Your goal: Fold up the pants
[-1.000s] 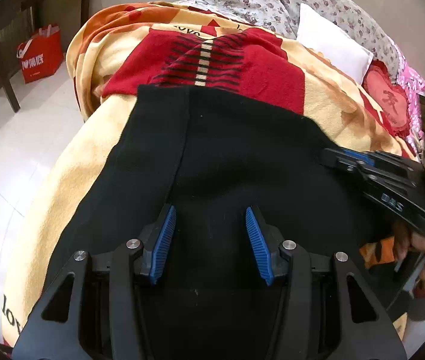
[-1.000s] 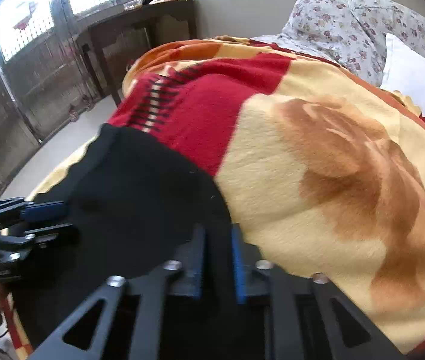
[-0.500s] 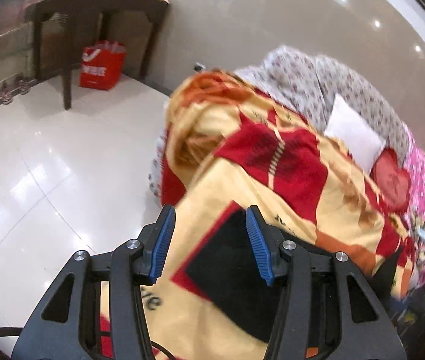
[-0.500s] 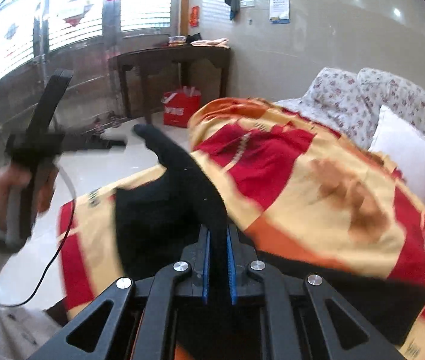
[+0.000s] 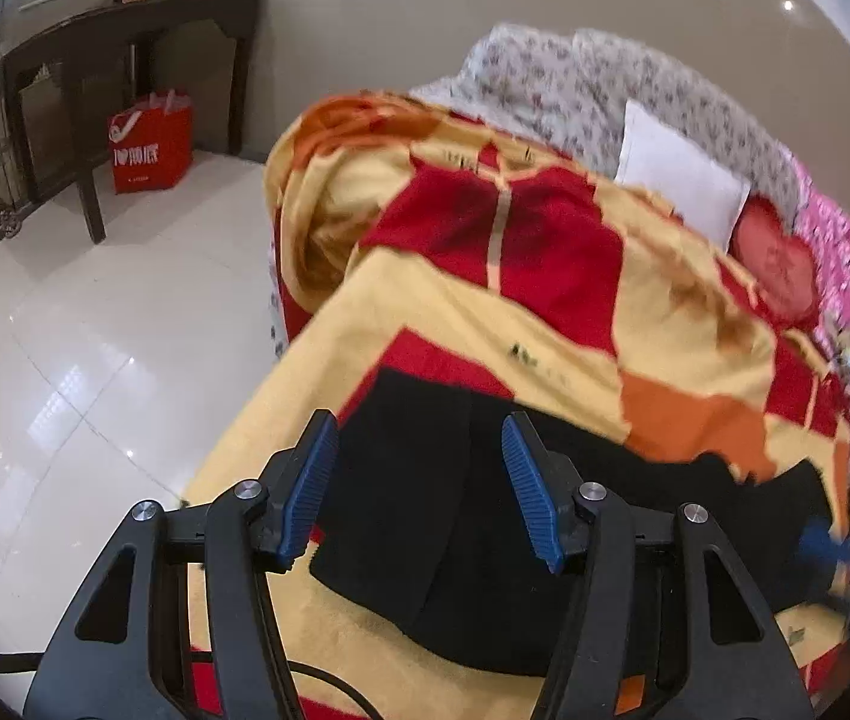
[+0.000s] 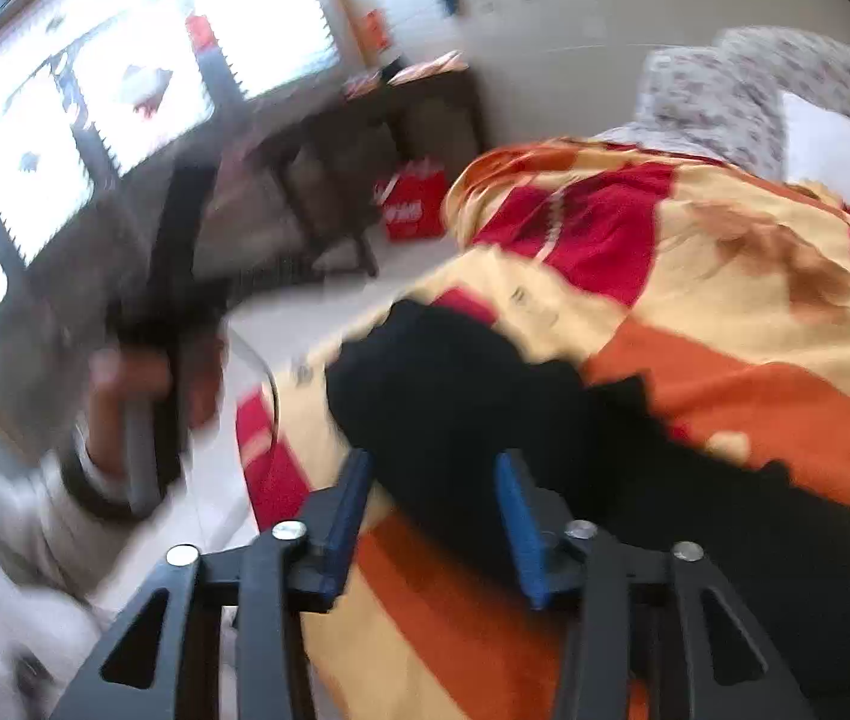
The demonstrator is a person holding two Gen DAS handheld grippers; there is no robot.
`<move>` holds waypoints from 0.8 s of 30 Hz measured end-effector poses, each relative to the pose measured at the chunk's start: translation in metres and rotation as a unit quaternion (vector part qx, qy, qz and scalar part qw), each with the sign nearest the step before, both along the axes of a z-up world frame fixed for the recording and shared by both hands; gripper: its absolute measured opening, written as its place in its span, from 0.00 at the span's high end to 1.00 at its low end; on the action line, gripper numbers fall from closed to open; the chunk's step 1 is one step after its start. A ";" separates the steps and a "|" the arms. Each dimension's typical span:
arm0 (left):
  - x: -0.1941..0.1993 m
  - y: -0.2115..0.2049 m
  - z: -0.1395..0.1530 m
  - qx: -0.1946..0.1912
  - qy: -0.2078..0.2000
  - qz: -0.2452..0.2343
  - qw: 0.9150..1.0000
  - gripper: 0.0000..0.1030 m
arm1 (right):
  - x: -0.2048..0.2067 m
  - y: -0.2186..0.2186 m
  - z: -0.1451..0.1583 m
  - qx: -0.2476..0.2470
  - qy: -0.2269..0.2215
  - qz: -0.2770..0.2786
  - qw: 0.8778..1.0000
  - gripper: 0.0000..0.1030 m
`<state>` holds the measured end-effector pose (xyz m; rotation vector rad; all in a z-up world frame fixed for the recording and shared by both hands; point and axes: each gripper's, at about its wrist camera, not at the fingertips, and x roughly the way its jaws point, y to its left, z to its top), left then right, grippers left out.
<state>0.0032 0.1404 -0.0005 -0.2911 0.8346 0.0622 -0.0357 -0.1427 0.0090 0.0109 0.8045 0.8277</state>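
The black pants (image 5: 466, 516) lie folded into a short stack on the red, orange and yellow blanket (image 5: 484, 324) near the bed's front edge. They also show in the right wrist view (image 6: 484, 396), which is blurred. My left gripper (image 5: 419, 480) is open and empty, raised above the pants. My right gripper (image 6: 433, 510) is open and empty, just over the pants' near side. The left gripper with the hand that holds it shows blurred in the right wrist view (image 6: 167, 324), off the bed to the left.
A white pillow (image 5: 676, 180) and a floral quilt (image 5: 604, 78) lie at the head of the bed. A red heart cushion (image 5: 775, 267) sits beside them. A dark wooden table (image 5: 125, 42) and a red bag (image 5: 152, 147) stand on the tiled floor (image 5: 83, 372) to the left.
My right gripper has opened and let go of the pants, which now lie folded back on themselves. Both grippers have pulled back from the bed. The left gripper stayed open.
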 end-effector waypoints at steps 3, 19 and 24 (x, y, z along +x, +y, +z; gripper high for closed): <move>0.009 0.004 -0.016 -0.003 0.026 0.005 1.000 0.46 | 0.041 -0.004 -0.001 -0.035 0.002 -0.074 0.997 0.57; 0.058 0.005 -0.050 0.020 0.057 0.010 0.998 0.46 | 0.147 -0.018 -0.040 -0.033 0.046 -0.134 0.989 1.00; 0.055 0.014 -0.046 0.004 0.059 0.010 0.998 0.46 | 0.144 -0.016 -0.053 -0.038 0.056 -0.120 0.990 0.99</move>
